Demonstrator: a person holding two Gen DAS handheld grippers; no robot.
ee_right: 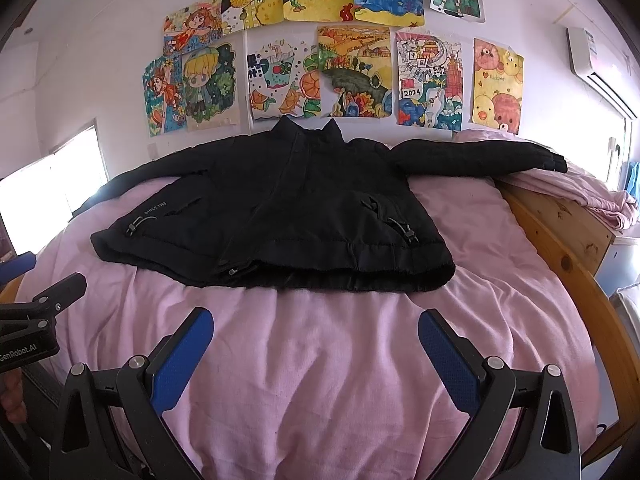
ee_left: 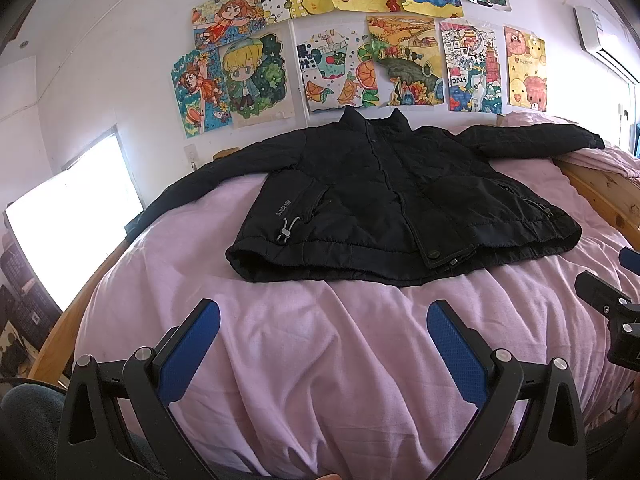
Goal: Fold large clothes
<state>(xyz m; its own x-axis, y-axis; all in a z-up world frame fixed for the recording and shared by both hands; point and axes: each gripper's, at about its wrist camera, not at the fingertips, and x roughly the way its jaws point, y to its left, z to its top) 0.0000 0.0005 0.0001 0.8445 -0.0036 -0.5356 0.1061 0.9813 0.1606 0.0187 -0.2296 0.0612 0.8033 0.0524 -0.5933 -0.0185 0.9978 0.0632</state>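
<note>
Black jacket (ee_left: pixel 384 200) flat, frame centre, on pink bed (ee_left: pixel 320 360), sleeves spread. My left gripper (ee_left: pixel 323 344) and right gripper (ee_right: pixel 316 340) both spread wide, empty, short of hem. Risk: padded fabric probably slips, fold skews.

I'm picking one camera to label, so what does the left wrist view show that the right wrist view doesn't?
Only the left wrist view shows the left claw head-on, open. Only the right wrist view shows the right claw head-on, open, and the wooden bed rail's long run. Both show the black padded jacket spread flat, sleeves out, on the pink wrinkled bedsheet, below colourful drawings.
</note>
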